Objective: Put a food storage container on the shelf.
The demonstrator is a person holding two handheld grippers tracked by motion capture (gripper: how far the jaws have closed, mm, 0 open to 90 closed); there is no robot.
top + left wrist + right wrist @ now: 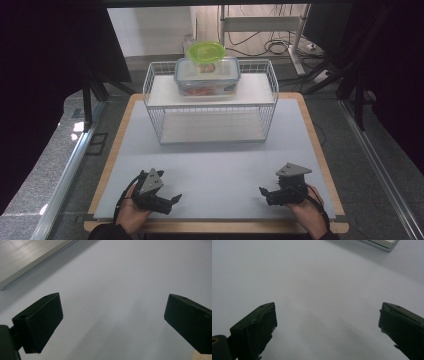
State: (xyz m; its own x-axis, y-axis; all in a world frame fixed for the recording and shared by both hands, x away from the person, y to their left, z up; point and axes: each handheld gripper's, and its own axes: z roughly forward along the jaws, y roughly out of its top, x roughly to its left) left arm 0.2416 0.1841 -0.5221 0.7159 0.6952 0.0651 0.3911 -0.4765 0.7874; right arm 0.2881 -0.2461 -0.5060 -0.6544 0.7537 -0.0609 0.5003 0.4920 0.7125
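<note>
Now both jaws wide, empty.

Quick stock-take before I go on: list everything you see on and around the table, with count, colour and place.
Rack: one, white wire, two shelves, far middle of the mat.
Box: one, clear with blue-trimmed lid, on the rack's top shelf, something orange inside.
Round tub: one, green lid, on top of the box.
Mat: one, pale grey, covering the table.
Table: one, wooden edge showing around the mat.
Left tongs: black, open, near left, empty.
Right tongs: black, open, near right, empty.
</note>
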